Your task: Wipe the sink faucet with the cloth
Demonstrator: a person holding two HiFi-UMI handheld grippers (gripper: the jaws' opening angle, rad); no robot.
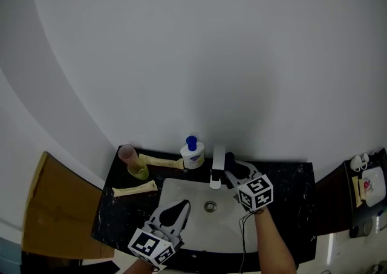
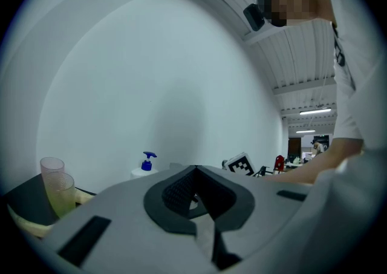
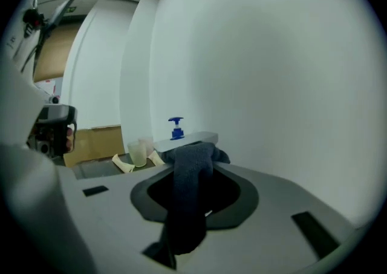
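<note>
The white faucet [image 1: 217, 163] stands at the back of the white sink [image 1: 195, 225]. My right gripper [image 1: 231, 167] is shut on a dark grey cloth [image 1: 237, 170] and holds it against the faucet's right side. In the right gripper view the cloth [image 3: 190, 189] hangs out between the jaws, its top bunched against the faucet's flat top [image 3: 185, 141]. My left gripper [image 1: 181, 207] hovers over the basin's left part, short of the faucet. Its jaws meet at the tips in the left gripper view [image 2: 195, 174] with nothing between them.
A blue-pump soap bottle [image 1: 192, 153] stands left of the faucet. Two stacked cups [image 1: 132, 163] and two cream tubes [image 1: 159, 162] lie on the black counter [image 1: 285, 189] at the left. A brown board [image 1: 53, 207] flanks the left side, and a small table [image 1: 366, 189] the right.
</note>
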